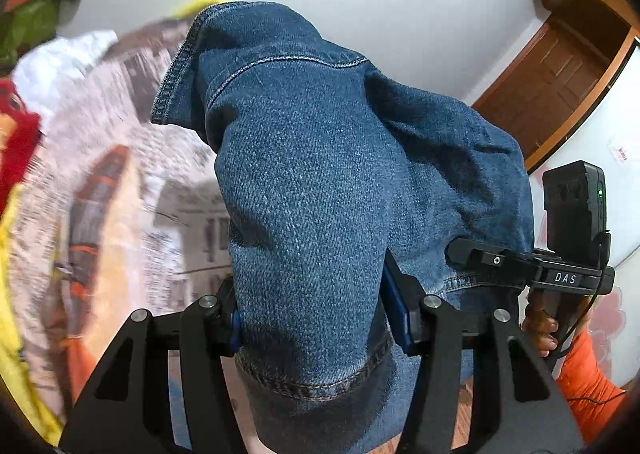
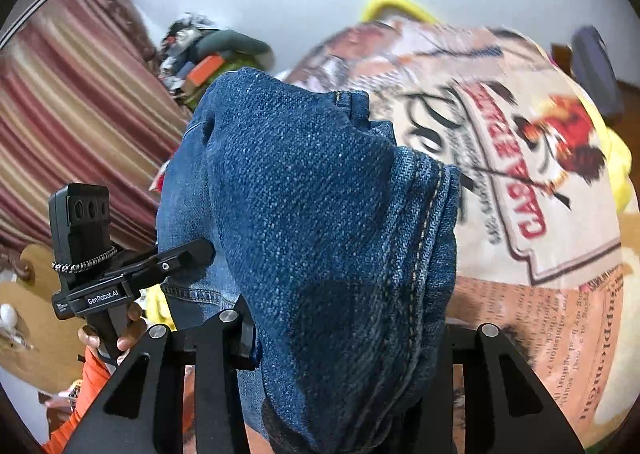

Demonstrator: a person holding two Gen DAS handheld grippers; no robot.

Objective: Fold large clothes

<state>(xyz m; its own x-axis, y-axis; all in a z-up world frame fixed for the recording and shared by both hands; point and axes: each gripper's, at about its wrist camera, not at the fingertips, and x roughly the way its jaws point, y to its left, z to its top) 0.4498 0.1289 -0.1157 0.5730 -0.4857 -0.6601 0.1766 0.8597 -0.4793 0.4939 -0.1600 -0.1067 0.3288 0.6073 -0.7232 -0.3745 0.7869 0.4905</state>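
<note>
A pair of blue denim jeans (image 1: pixel 320 182) is held up in the air and fills the middle of both views (image 2: pixel 320 214). My left gripper (image 1: pixel 316 326) is shut on a bunched part of the denim near a stitched hem. My right gripper (image 2: pixel 344 334) is shut on another bunch with a double-stitched seam. The fingertips are hidden by the cloth. Each gripper shows in the other's view: the right one (image 1: pixel 520 266) and the left one (image 2: pixel 160 266), both against the denim.
A bed with a newspaper-print cover (image 2: pixel 520 194) lies below and behind the jeans (image 1: pixel 100 174). Stuffed toys (image 1: pixel 20 54) and a yellow edge (image 2: pixel 396 6) lie at its far side. A striped curtain (image 2: pixel 72 126) hangs at left. A wooden door (image 1: pixel 560 82) stands at right.
</note>
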